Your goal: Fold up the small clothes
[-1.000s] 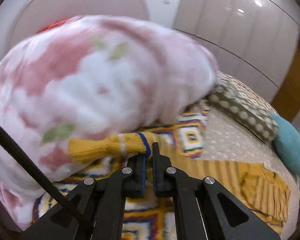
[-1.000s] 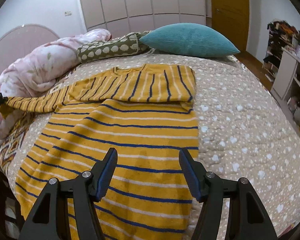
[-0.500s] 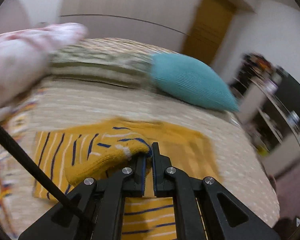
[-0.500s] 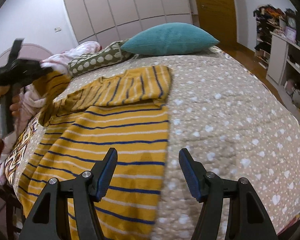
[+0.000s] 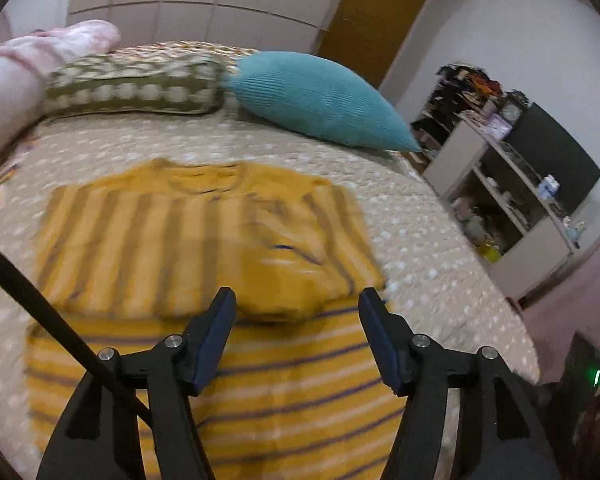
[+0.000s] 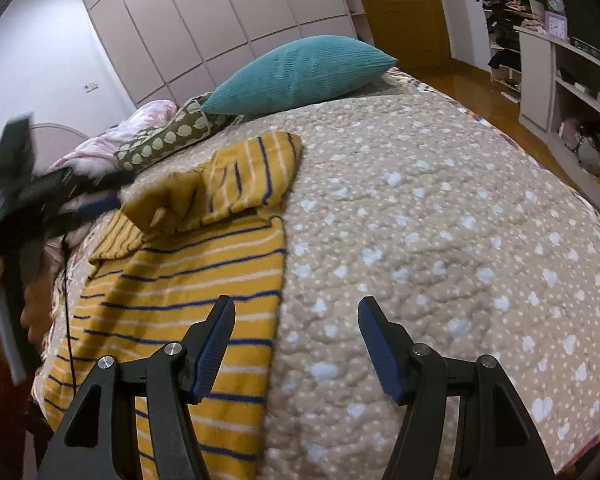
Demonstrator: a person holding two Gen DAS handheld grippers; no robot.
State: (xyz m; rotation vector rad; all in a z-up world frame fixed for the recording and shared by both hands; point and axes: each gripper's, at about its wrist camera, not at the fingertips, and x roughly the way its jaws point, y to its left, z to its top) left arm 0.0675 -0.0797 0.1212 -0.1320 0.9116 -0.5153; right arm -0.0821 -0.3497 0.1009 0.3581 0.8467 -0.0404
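A yellow sweater with blue and white stripes (image 5: pixel 204 248) lies on the bed, both sleeves folded in across its chest. It also shows in the right wrist view (image 6: pixel 188 280). My left gripper (image 5: pixel 298 336) is open and empty above the sweater's middle; it appears blurred at the left of the right wrist view (image 6: pixel 80 196), beside the folded sleeve (image 6: pixel 172 200). My right gripper (image 6: pixel 296 344) is open and empty, low over the sweater's right edge and the bedspread.
The beige spotted bedspread (image 6: pixel 440 240) covers the bed. A teal pillow (image 5: pixel 320 100), an olive spotted cushion (image 5: pixel 136 88) and a pink floral duvet (image 5: pixel 12 76) lie at the head. Shelves (image 5: pixel 512 188) stand right of the bed.
My left gripper carried the left sleeve across onto the sweater's chest, then opened and let it go. My right gripper shifted right, staying open.
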